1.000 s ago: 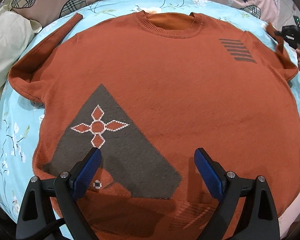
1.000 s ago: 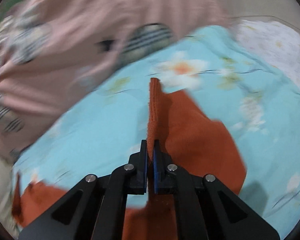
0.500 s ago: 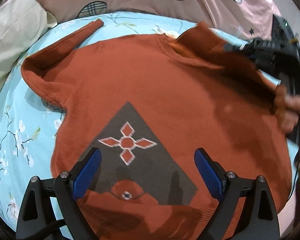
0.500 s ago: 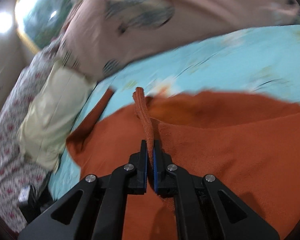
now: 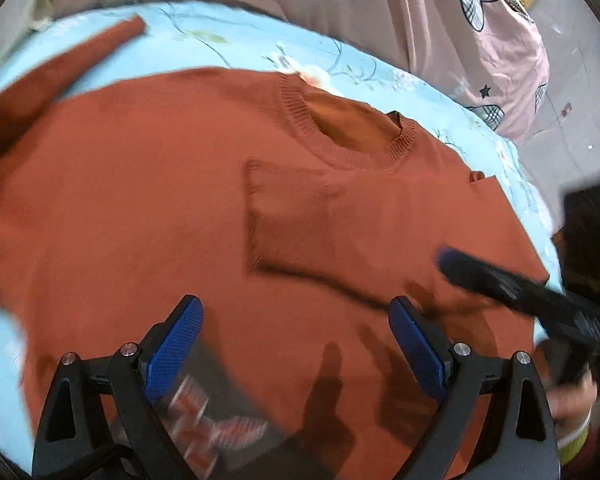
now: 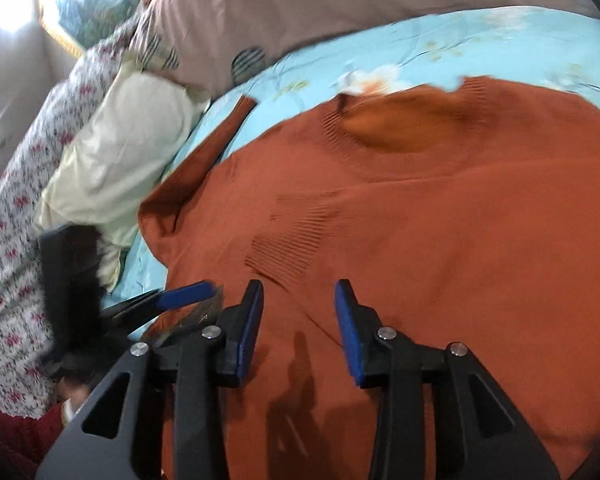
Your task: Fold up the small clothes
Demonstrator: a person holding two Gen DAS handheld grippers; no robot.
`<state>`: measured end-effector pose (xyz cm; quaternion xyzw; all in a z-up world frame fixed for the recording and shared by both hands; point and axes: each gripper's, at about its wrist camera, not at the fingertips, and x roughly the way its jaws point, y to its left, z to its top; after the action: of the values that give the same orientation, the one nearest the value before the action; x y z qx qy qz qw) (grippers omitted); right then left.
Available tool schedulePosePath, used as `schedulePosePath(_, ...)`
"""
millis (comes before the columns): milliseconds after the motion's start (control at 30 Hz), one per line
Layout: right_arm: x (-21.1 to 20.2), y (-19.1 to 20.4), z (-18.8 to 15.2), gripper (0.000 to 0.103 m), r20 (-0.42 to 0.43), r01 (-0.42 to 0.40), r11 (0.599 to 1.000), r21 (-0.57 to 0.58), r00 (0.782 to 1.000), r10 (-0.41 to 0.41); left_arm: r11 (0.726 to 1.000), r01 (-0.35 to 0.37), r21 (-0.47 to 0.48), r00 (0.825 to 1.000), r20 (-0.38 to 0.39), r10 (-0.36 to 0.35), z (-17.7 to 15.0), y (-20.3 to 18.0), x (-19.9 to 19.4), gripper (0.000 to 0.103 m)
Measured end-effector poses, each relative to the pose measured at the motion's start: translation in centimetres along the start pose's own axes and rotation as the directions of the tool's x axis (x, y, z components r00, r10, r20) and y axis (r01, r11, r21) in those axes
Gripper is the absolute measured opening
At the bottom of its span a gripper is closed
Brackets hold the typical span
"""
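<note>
Blue-padded fingers (image 6: 350, 328) apart, empty

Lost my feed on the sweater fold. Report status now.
Right gripper just opened, jaws empty. Left gripper open, empty, over the sweater. One sleeve folded across the chest, other sleeve out flat. Nothing in the way.

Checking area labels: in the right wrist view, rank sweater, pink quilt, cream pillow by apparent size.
1. sweater, fills most of the frame
2. pink quilt
3. cream pillow
The sweater lies nearest the camera, so its lead is partly closeness.
</note>
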<state>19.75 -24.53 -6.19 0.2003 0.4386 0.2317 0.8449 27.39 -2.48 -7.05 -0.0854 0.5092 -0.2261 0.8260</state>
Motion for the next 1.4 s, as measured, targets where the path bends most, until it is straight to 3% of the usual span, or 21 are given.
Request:
schedulePosePath(100,-3.1,-1.3,-1.1,0.039,0.053,0.020,0.998,0.064,0.998,-0.024,1.000,0.028,0.003,1.000,-0.007,-0.028,2.3,-0.3,2.5,0.088)
schedulePosePath(200,-6.5,-2.3,-2.2,0.039,0.118,0.060,0.993,0.106,0.990,-0.073,0.998,0.023,0.058,1.000,0.016,-0.024,3.9,-1.4,3.7,0.029)
schedulePosePath(233,-7.5,-2.5,-2.5,0.040,0.139,0.077,0.990,0.117,0.986,-0.093,0.997,0.043,0.065,0.999,0.009,-0.044,4.2,-1.6,3.8,0.004)
schedulePosePath(267,-8.8,-2.9,-2.8,0.040,0.164,0.102,0.986,0.133,0.979,-0.123,0.996,0.066,0.063,0.998,0.010,-0.067,4.2,-1.6,3.5,0.004)
schedulePosePath(400,-12.8,-4.5,-3.2,0.044,0.241,0.150,0.969,0.195,0.951,-0.196,0.995,-0.050,0.081,0.986,0.162,0.036,3.9,-0.6,-1.0,0.004)
schedulePosePath(433,-13.6,-4.8,-3.2,0.049,0.259,0.169,0.963,0.208,0.940,-0.221,0.995,-0.081,0.062,0.980,0.185,0.068,3.7,0.4,-2.1,0.004)
schedulePosePath(500,-15.0,-5.7,-3.2,0.058,0.286,0.217,0.947,0.235,0.916,-0.281,0.991,-0.134,0.028,0.972,0.196,0.126,3.7,2.8,-3.8,0.004)
schedulePosePath(600,-15.5,-7.7,-2.7,0.059,0.287,0.275,0.919,0.282,0.890,-0.355,0.989,-0.147,-0.033,0.971,0.185,0.151,3.7,5.6,-4.9,0.004)
schedulePosePath(700,-14.4,-9.5,-1.7,0.059,0.244,0.308,0.900,0.307,0.889,-0.388,0.992,-0.121,-0.036,0.974,0.186,0.125,3.5,6.1,-5.5,0.004)
schedulePosePath(933,-9.2,-14.4,0.3,0.059,0.077,0.362,0.873,0.326,0.910,-0.407,0.987,-0.158,-0.007,0.977,0.142,0.157,2.2,6.0,-4.2,0.004)
schedulePosePath(967,-8.5,-14.7,0.5,0.055,0.061,0.354,0.879,0.319,0.918,-0.392,0.988,-0.156,-0.007,0.979,0.135,0.155,2.0,5.9,-4.0,0.004)
schedulePosePath(1000,-8.4,-14.7,0.6,0.043,0.064,0.357,0.884,0.303,0.918,-0.393,0.988,-0.154,-0.003,0.980,0.131,0.153,1.8,5.9,-4.1,0.004)
schedulePosePath(1033,-8.5,-14.5,0.7,0.011,0.062,0.361,0.886,0.290,0.917,-0.393,0.989,-0.151,0.002,0.980,0.129,0.149,1.8,5.7,-4.1,0.004)
schedulePosePath(1100,-9.6,-14.7,0.8,0.011,0.085,0.324,0.893,0.312,0.927,-0.366,0.991,-0.129,0.020,0.984,0.127,0.125,1.8,4.8,-4.2,0.004)
schedulePosePath(1133,-10.4,-14.6,0.9,0.011,0.104,0.329,0.891,0.312,0.921,-0.376,0.994,-0.107,0.029,0.987,0.125,0.102,1.8,4.4,-4.3,0.004)
schedulePosePath(1200,-11.9,-14.7,0.9,0.001,0.131,0.378,0.872,0.310,0.892,-0.433,0.995,-0.083,0.051,0.989,0.125,0.076,1.6,3.6,-4.2,0.004)
schedulePosePath(1267,-12.5,-15.8,0.8,0.000,0.113,0.472,0.816,0.333,0.840,-0.532,0.992,-0.104,0.072,0.988,0.120,0.095,1.3,3.1,-3.5,0.004)
schedulePosePath(1333,-12.8,-16.5,0.4,0.004,0.072,0.479,0.798,0.365,0.840,-0.538,0.992,-0.110,0.063,0.990,0.100,0.103,1.1,3.4,-2.9,0.004)
schedulePosePath(1400,-13.0,-14.6,0.1,0.004,0.100,0.446,0.830,0.335,0.859,-0.502,0.993,-0.111,0.048,0.991,0.086,0.107,0.8,4.0,-2.6,0.004)
